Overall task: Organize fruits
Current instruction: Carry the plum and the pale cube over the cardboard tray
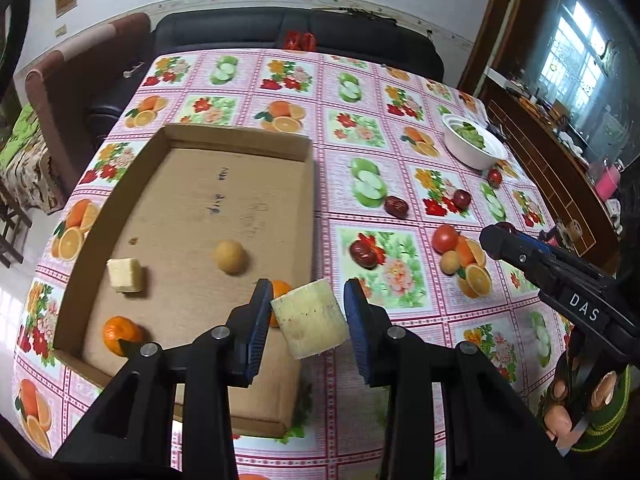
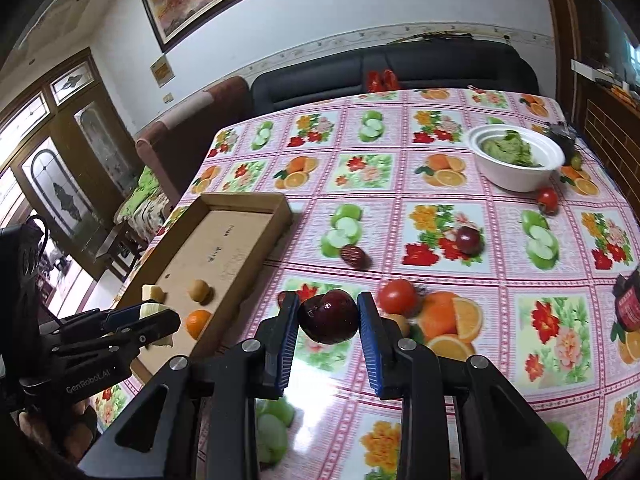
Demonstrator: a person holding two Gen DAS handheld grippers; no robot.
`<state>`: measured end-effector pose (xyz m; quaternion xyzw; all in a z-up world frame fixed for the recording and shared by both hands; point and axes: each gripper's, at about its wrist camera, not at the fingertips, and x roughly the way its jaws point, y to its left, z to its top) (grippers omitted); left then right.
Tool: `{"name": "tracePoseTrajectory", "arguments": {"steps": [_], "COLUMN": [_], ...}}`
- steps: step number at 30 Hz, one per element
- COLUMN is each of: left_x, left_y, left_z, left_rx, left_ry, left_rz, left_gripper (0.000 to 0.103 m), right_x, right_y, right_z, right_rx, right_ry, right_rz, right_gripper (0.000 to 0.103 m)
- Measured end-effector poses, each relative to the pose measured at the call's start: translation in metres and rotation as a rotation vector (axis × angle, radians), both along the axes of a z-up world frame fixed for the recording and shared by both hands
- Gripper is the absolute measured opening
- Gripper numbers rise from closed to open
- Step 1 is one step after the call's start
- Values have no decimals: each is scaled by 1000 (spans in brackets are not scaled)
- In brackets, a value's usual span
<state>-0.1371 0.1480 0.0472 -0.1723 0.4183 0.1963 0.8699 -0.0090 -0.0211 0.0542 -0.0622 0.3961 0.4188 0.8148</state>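
My left gripper (image 1: 306, 314) is shut on a pale yellow fruit chunk (image 1: 309, 322), held above the near right corner of the cardboard tray (image 1: 236, 142). In the tray lie another pale chunk (image 1: 125, 275), a round tan fruit (image 1: 229, 256) and two oranges (image 1: 119, 334) (image 1: 280, 289). My right gripper (image 2: 328, 318) is shut on a dark red plum-like fruit (image 2: 329, 317), held above the tablecloth right of the tray (image 2: 244, 200). A tomato (image 2: 397, 295), a red date (image 2: 353, 257) and a dark red fruit (image 2: 468, 239) lie on the cloth.
A white bowl of greens (image 2: 516, 178) stands at the far right, a small tomato (image 2: 547, 200) beside it. A dark red jar (image 2: 628, 306) is at the right edge. A sofa (image 2: 400, 68) lies beyond the far table edge. The cloth carries printed fruit pictures.
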Motion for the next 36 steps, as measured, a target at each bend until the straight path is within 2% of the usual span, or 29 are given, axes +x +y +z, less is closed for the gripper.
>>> {"name": "tracePoseTrajectory", "arguments": {"steps": [20, 36], "left_x": [-31, -35], "left_y": [59, 131], "left_z": [-11, -10], "left_rx": [-26, -18], "left_ry": [2, 14], "left_rz": [131, 251], "left_gripper": [34, 34], "right_x": [-28, -26], "right_y": [80, 144], "right_z": [-1, -17], "right_rx": [-18, -27], "right_ry": [0, 36], "right_rz": [154, 241], "right_gripper": [30, 30]}}
